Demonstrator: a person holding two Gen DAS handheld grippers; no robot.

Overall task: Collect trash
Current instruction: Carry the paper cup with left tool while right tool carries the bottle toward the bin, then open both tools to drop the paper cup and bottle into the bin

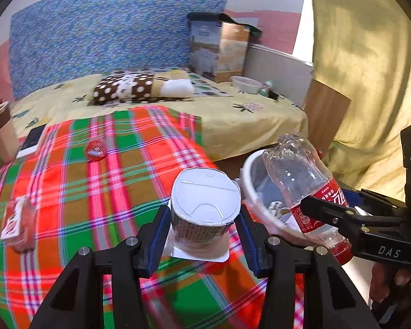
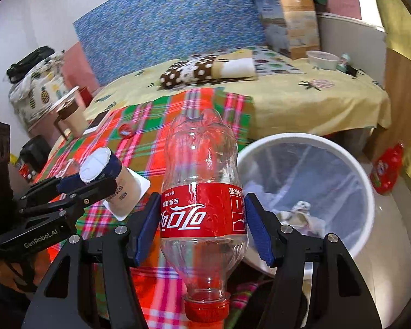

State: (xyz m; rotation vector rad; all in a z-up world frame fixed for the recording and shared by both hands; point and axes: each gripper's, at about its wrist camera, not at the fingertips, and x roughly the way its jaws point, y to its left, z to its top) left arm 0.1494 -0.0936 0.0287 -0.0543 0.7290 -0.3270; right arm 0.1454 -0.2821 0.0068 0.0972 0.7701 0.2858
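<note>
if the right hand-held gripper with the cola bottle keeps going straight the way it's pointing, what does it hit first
Probably the plaid cloth on the bed, just left of the white bin. The right hand-held gripper aims past the bin's rim, though depth is hard to judge.

You are clamping the right tool (image 2: 202, 220) on an upside-down cola bottle (image 2: 202, 192) | left tool (image 2: 89, 182) gripping a cup (image 2: 111, 176) | white bin (image 2: 339, 150) sitting beside the plaid cloth (image 2: 156, 126)

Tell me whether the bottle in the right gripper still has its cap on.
Yes, the bottle hangs upside down with its red cap at the bottom.
</note>
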